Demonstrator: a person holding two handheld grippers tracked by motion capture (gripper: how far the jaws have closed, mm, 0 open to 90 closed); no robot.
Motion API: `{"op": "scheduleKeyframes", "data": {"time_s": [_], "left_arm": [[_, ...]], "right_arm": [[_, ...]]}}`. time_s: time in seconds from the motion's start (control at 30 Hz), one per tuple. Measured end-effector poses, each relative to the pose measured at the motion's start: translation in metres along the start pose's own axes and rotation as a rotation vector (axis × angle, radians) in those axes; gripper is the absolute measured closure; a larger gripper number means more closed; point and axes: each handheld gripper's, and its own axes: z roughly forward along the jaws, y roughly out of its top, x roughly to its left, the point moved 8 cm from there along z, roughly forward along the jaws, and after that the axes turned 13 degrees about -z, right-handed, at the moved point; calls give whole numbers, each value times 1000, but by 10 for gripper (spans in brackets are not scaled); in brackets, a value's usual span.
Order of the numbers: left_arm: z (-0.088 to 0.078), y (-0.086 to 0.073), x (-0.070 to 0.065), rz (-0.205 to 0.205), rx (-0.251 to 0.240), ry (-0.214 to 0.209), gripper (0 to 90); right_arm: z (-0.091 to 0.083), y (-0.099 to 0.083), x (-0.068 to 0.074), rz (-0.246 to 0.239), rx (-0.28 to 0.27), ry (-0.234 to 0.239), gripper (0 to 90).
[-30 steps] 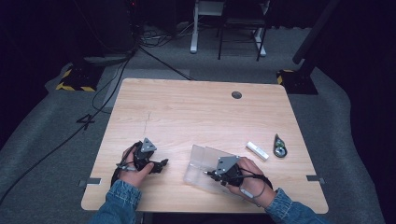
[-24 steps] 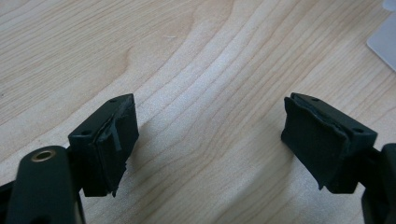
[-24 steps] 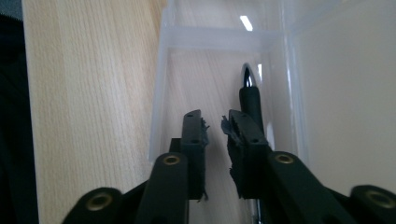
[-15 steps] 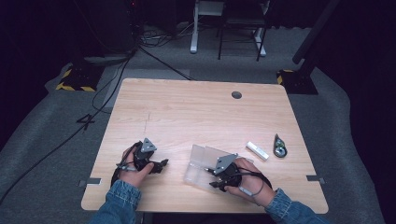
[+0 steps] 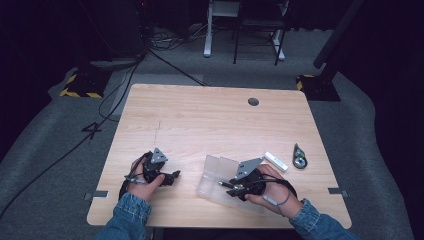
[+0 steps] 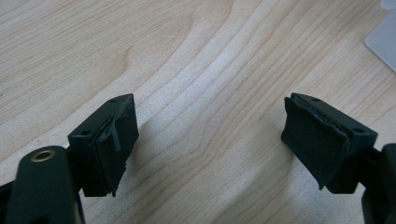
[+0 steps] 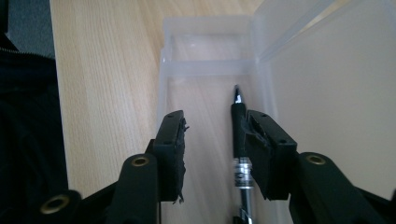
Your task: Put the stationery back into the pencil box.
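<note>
- The right gripper (image 7: 215, 140) has just been opening: its fingers (image 7: 170, 144) now stand narrowly apart over the clear plastic box (image 5: 215, 175), and the pen (image 7: 239, 116) lies loose on the box floor, against the inner face of one finger, gripped by neither.
- That reads as the pen delivered into the box; closing the lid (image 7: 327, 93) probably comes next.
- A second ago those fingers were shut.
- The left gripper (image 6: 210, 135), well left of the box, rests on the counter (image 5: 200, 120), fingers wide and empty, as before.
</note>
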Motion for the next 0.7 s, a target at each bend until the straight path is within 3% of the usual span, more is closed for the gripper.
{"op": "scheduleKeyframes", "data": {"time_s": [0.33, 0.7], "left_arm": [[0, 0, 0, 11, 5, 3, 175], [2, 0, -2, -2, 9, -6, 154]], "right_arm": [[-47, 3, -29, 86, -60, -93, 527], [-83, -17, -60, 188, -96, -200, 491]]}}
